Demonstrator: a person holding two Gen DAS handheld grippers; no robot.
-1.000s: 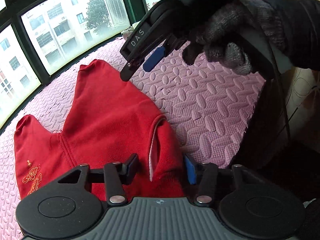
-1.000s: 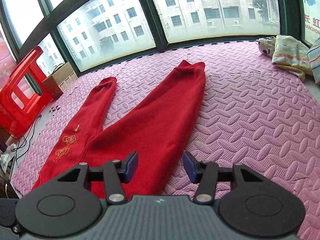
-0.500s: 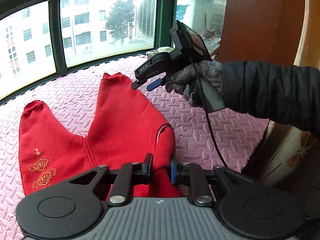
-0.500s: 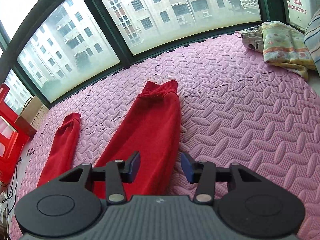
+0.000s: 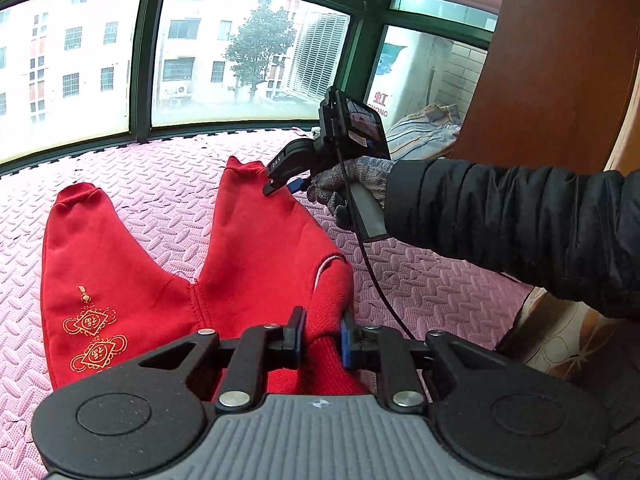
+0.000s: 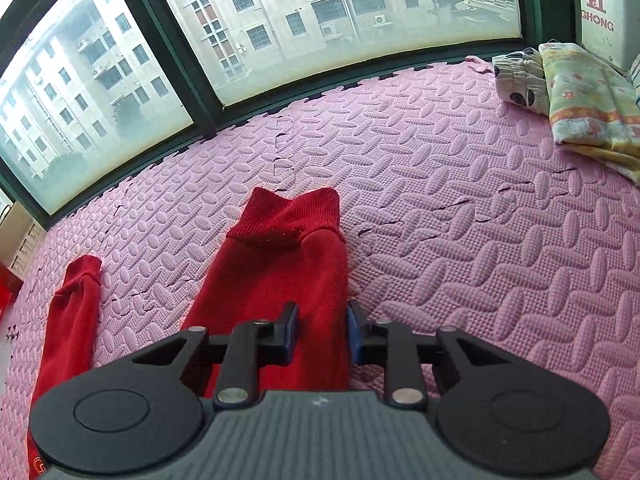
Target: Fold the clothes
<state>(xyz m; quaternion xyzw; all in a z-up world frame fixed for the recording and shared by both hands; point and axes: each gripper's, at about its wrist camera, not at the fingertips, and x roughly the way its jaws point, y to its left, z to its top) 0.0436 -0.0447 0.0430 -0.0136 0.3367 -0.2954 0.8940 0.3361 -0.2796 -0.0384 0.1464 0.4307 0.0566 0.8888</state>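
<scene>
One pair of red trousers point(image 5: 240, 264) with two legs lies on the pink foam mat point(image 6: 460, 208). Left gripper point(image 5: 320, 338) clamps the waistband; right gripper point(image 6: 322, 330), jaws just closing, pinches one leg.

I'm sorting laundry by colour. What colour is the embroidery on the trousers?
Gold, on the red trousers; two knot-like motifs, clearest in the left wrist view.

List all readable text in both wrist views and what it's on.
"DAS", seen at a slant: side of the right gripper.
"虹" over "HONG", left edge cut off: white sign outside the window.
"虹" over "GHONG", cut off: same kind of sign.
Gold embroidered emblems on the red trousers: characters too small to read.
</scene>
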